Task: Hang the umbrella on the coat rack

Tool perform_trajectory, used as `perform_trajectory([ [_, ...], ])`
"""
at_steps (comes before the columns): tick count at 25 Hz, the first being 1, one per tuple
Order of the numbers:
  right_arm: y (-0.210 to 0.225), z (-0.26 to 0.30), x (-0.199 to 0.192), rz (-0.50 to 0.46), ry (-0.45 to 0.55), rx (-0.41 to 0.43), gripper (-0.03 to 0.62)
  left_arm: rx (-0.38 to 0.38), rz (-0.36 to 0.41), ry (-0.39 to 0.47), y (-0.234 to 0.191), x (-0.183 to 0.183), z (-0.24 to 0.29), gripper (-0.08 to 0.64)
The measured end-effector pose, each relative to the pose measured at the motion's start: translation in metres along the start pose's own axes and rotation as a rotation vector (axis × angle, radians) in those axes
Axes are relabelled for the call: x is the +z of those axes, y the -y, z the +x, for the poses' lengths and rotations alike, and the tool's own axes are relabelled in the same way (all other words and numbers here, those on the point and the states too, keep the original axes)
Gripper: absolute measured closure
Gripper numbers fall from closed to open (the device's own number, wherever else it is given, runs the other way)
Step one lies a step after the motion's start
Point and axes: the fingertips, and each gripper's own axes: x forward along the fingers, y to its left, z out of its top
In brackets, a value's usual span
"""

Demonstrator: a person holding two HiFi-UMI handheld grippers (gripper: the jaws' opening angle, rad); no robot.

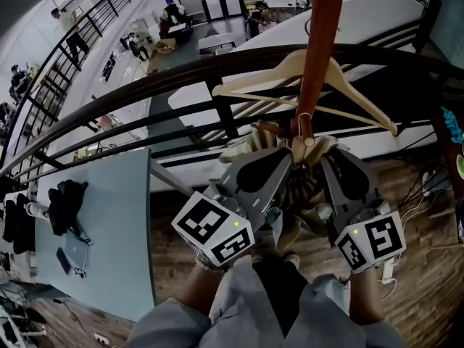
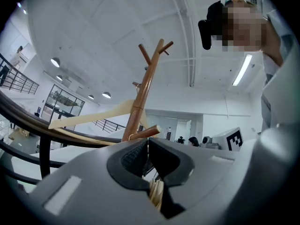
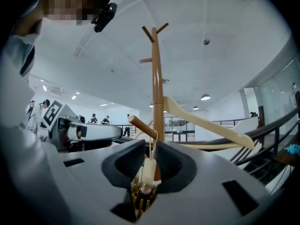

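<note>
the left tool (image 2: pixel 146 146) is seen pressed nearly together, with cream ribs of the folded umbrella (image 2: pixel 157 193) pinched low between its jaws. in the head view the umbrella is held bunched between the two tools, right against the rack (image 1: pixel 319 42) and just under the hanger (image 1: pixel 348 85) that is hung there. a short peg (image 3: pixel 143 125) is angled out from the pole just above both tools. the right tool (image 3: pixel 150 153) is closed on the umbrella's cream end piece, from which a thin strap (image 3: pixel 150 139) is drawn up to that peg; whether the strap is fully looped over the peg or only laid against it cannot be told. the hanging step is judged to be in hand and close to done. for the next move, the strap would need to be seated well back on the peg, toward the pole, then both tools would have to be opened gently, so that the weight is taken by the strap and the hanger is not knocked.
</note>
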Motion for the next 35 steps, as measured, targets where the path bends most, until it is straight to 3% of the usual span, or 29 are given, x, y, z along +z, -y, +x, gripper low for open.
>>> perform_trajectory([
  [4,0.004,-0.017,0.011,-0.045,0.049,-0.049,0.572,0.002,0.009,0.010,0.011,0.005,-0.009,0.549],
  [16,0.003,-0.050,0.037,-0.064,0.126,-0.072,0.589,0.068,0.089,0.030,0.028,0.024,-0.038,0.555],
  [35,-0.004,-0.046,0.033,-0.071,0.103,-0.051,0.591,0.093,0.048,0.032,0.026,0.017,-0.050,0.555],
])
